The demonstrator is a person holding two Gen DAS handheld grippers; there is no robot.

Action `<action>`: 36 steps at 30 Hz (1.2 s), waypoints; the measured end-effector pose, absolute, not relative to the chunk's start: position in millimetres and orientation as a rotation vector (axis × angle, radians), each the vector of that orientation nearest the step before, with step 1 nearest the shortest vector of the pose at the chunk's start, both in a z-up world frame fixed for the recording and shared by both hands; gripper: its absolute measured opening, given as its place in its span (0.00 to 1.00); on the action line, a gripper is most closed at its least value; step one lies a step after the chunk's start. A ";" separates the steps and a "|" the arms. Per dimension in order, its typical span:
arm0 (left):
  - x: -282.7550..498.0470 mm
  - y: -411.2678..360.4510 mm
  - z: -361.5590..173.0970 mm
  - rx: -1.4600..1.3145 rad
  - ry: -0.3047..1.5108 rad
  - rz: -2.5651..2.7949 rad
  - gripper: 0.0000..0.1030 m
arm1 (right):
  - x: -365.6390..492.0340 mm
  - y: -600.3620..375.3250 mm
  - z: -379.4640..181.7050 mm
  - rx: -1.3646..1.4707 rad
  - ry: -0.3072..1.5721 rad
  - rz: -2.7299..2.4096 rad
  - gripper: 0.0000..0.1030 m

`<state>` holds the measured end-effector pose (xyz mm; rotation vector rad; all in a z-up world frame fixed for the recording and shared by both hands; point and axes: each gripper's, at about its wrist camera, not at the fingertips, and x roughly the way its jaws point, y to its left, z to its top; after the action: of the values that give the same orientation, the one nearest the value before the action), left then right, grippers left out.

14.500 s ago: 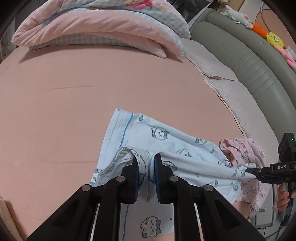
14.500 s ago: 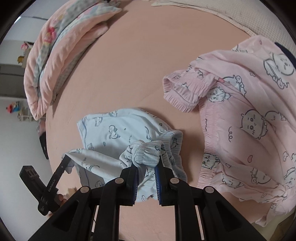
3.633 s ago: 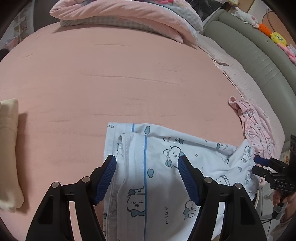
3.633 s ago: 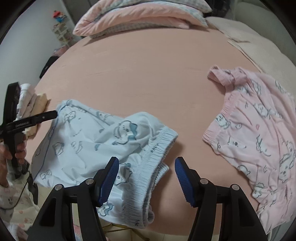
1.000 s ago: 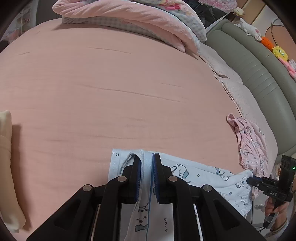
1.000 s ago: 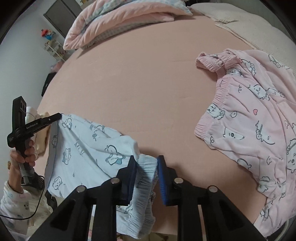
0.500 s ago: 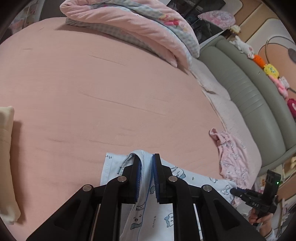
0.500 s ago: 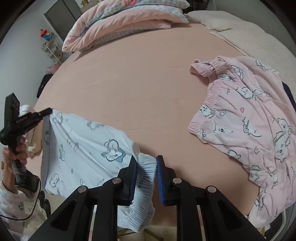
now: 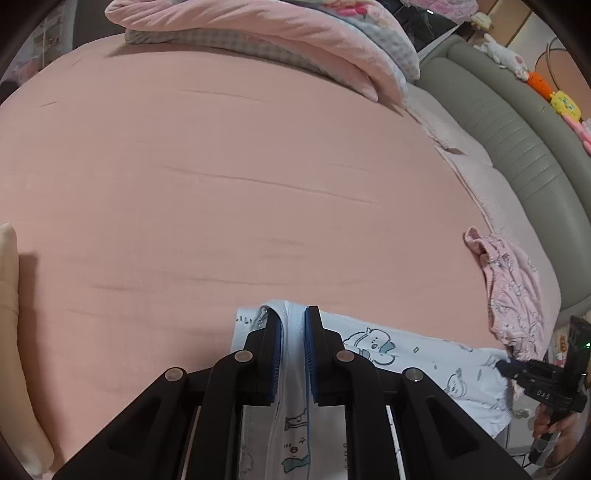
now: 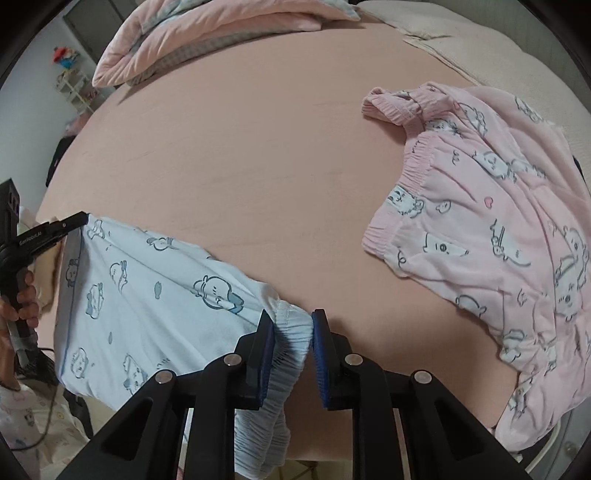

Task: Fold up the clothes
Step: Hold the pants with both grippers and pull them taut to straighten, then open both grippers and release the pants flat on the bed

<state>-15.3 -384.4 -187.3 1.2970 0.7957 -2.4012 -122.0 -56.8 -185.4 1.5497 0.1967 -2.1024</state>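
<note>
Light blue cartoon-print shorts [image 10: 155, 291] hang stretched between both grippers at the near edge of the pink bed [image 10: 258, 155]. My right gripper [image 10: 292, 332] is shut on the gathered waistband. My left gripper [image 9: 293, 326] is shut on the hem corner at the other end, and in the right wrist view this left gripper [image 10: 83, 217] shows at the far left, held by a hand [image 10: 22, 301]. The right gripper [image 9: 500, 364] appears at the lower right of the left wrist view, with the shorts [image 9: 413, 354] spanning between. Pink printed shorts [image 10: 480, 229] lie crumpled to the right.
A folded pink quilt [image 9: 266, 33] lies at the far side of the bed. A grey padded headboard [image 9: 517, 140] with soft toys runs along the right. A cream folded item [image 9: 9, 295] sits at the left edge. The pink shorts [image 9: 513, 291] lie near the headboard side.
Both grippers keep their hold. The blue shorts are drawn out flatter and tauter between them than a second ago, and the left end sits a little farther from the right.
</note>
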 end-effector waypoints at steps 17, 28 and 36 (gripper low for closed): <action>-29.8 -376.1 -209.3 1.406 0.598 -2.340 0.11 | -132.5 -71.6 -202.8 1.525 0.366 -2.185 0.18; -34.8 -368.3 -203.0 1.445 0.538 -2.297 0.12 | -137.0 -66.2 -199.7 1.517 0.343 -2.194 0.25; -29.5 -360.6 -178.7 1.392 0.558 -2.291 0.13 | -141.4 -54.5 -192.4 1.531 0.249 -2.209 0.57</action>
<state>-29.5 -360.6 -178.7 1.3917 0.5585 -2.2910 -141.4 -54.5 -192.4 1.5312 0.2489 -2.2089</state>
